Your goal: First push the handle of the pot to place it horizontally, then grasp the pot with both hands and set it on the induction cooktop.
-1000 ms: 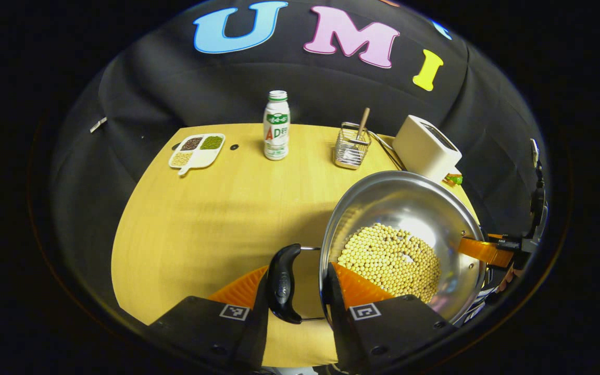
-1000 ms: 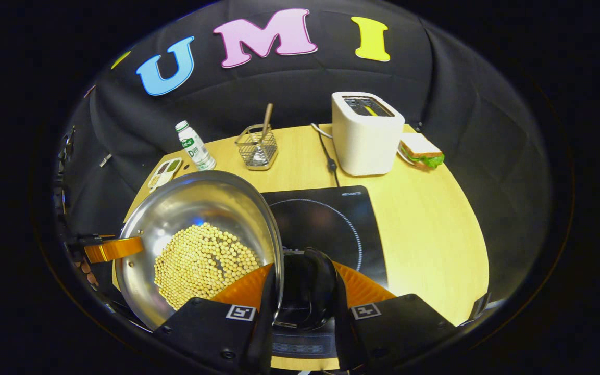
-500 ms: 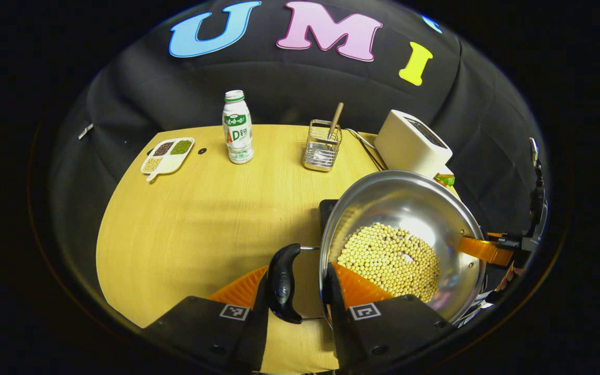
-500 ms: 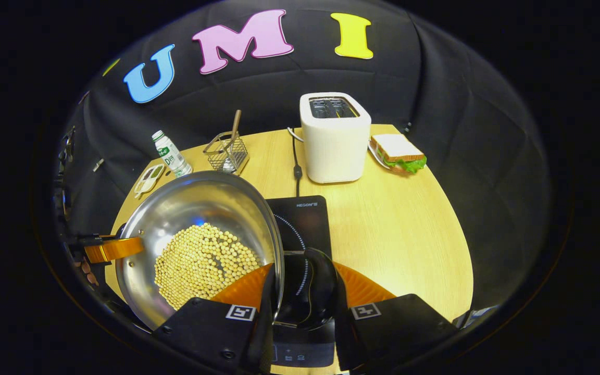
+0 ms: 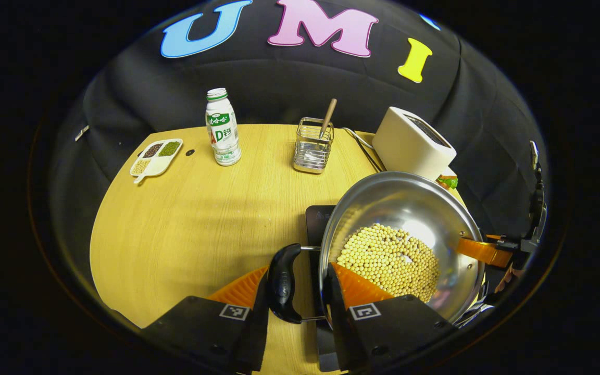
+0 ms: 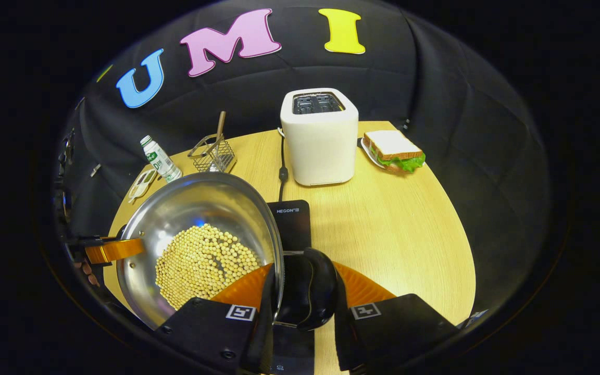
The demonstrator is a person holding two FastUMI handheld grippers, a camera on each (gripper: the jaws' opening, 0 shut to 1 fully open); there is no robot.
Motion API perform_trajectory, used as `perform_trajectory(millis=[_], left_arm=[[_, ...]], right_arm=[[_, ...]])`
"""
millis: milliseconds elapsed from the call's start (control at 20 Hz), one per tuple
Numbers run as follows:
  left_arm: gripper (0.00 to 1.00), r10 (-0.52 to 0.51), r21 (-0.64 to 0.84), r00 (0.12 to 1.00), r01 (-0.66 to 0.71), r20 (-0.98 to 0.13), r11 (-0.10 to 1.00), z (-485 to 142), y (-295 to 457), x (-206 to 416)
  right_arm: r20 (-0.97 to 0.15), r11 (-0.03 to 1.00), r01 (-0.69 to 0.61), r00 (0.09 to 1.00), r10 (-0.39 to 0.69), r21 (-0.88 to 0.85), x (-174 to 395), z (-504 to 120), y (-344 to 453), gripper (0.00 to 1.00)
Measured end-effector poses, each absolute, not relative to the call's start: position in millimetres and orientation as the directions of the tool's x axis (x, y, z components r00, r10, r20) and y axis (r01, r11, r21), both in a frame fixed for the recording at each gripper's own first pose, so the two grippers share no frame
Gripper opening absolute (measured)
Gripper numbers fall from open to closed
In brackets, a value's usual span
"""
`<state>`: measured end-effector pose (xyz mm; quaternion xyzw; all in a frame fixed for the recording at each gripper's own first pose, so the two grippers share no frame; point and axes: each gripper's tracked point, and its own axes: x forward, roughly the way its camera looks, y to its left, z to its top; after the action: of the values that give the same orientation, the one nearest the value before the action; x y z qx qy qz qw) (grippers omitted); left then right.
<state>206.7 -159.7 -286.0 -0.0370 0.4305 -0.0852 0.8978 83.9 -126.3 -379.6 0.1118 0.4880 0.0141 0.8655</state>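
Currently the pot (image 5: 401,245), full of beans (image 5: 389,259), is held off the worktop (image 5: 185,224) above the cooktop (image 6: 294,224). Left claw (image 5: 296,291) is clamped on the pot's left handle (image 5: 283,284); right claw (image 6: 300,297) is clamped on the right handle (image 6: 310,289). Handles lie horizontal, so the pushing step looks done. Left to do: centre and lower the pot onto the cooktop, then release. Toaster (image 6: 320,136) stands far behind; bottle (image 5: 222,127) far left.
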Motion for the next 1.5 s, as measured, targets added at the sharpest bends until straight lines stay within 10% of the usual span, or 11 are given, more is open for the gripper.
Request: perform_trajectory(millis=[1000, 1200, 1300, 1500], left_arm=[[0.61, -0.197, -0.132, 0.615, 0.15, -0.764, 0.98, -296.5, -167.5, 208.5], [0.99, -0.187, -0.052, 0.643, 0.223, -0.743, 0.973, -294.2, -177.1, 210.3], [0.96, -0.177, -0.03, 0.657, 0.229, -0.733, 0.973, -287.4, -176.7, 207.5], [0.97, -0.185, -0.062, 0.669, 0.204, -0.72, 0.977, -276.8, -175.7, 202.1]], right_arm=[[-0.833, 0.972, 0.104, 0.539, 0.123, 0.211, 87.1, -388.8, -132.1, 0.51], [-0.836, 0.966, 0.132, 0.535, 0.121, 0.224, 82.6, -390.9, -128.9, 0.78], [-0.834, 0.959, 0.148, 0.536, 0.129, 0.243, 79.0, -389.8, -128.7, 0.99], [-0.806, 0.956, 0.169, 0.583, 0.101, 0.242, 82.6, -372.3, -134.4, 0.99]])
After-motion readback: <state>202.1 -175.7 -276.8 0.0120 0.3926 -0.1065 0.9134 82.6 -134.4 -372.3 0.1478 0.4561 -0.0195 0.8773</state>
